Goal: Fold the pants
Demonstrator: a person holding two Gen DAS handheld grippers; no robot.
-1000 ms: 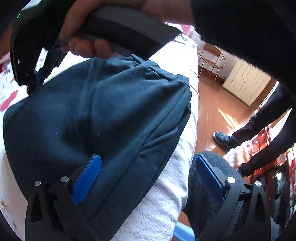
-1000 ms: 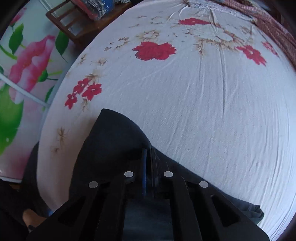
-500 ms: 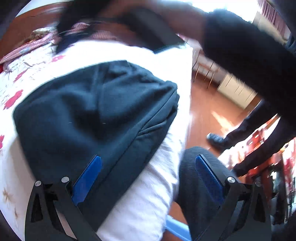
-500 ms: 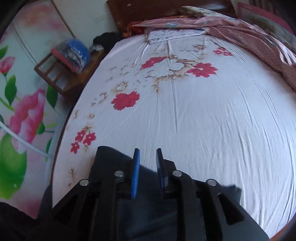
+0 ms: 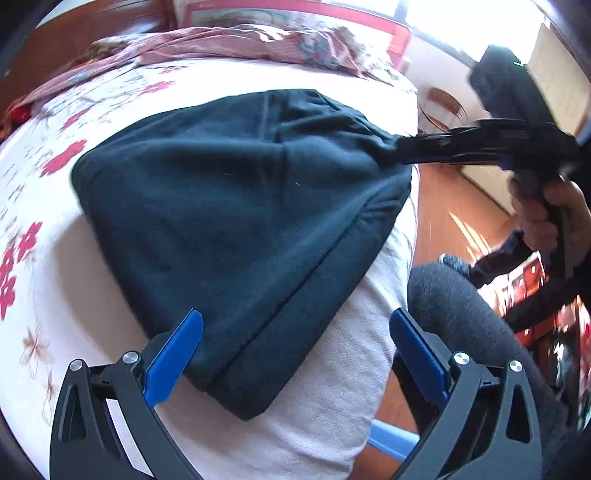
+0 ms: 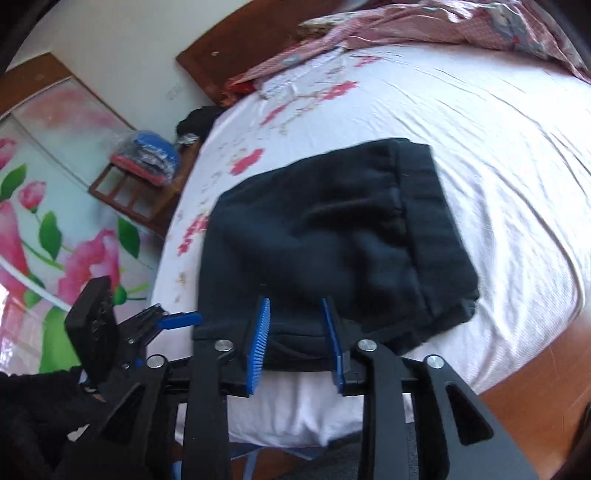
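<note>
Floral bedsheet; folded pants; crumpled quilt beyond.

Bedroom in a home. A bed covered by a white sheet printed with red flowers fills the middle of both views. A dark wooden headboard is seen at the top, with a crumpled pink patterned quilt before it. A sliding wardrobe door painted with large pink blossoms occupies the left edge. A wooden rack stacked with bagged clothes is placed beside it. Polished reddish wooden flooring shows at lower right.
</note>
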